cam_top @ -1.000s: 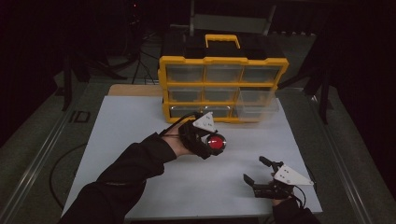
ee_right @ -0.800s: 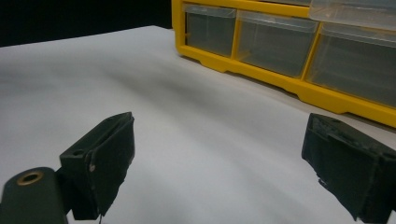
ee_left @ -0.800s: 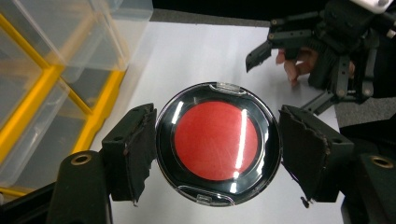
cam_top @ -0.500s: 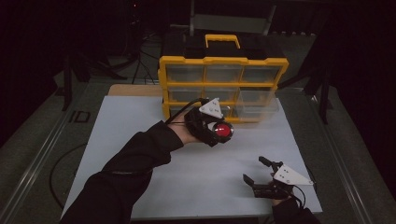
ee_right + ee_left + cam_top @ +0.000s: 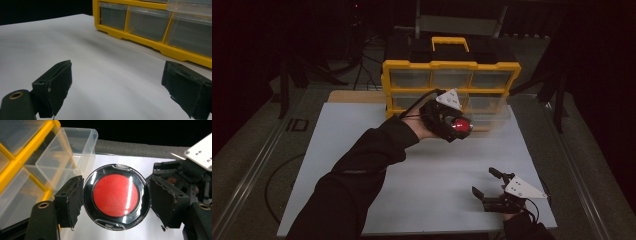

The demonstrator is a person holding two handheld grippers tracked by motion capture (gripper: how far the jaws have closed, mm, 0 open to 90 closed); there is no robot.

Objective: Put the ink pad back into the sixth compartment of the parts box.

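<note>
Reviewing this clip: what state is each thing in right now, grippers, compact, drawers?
left gripper: shut on the round compact, held above the table.
round compact: lid closed, clamped at its sides between the fingers.
right gripper: open, nothing between its fingers, low over the white table.
clear drawer: pulled out of the yellow organizer, looks empty.

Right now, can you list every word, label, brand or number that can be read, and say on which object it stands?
None can be read.
Round red compact in the left gripper: no print on its lid.
Yellow drawer organizer: no label visible on it.
Floor marking left of the white table: too blurred to read.
</note>
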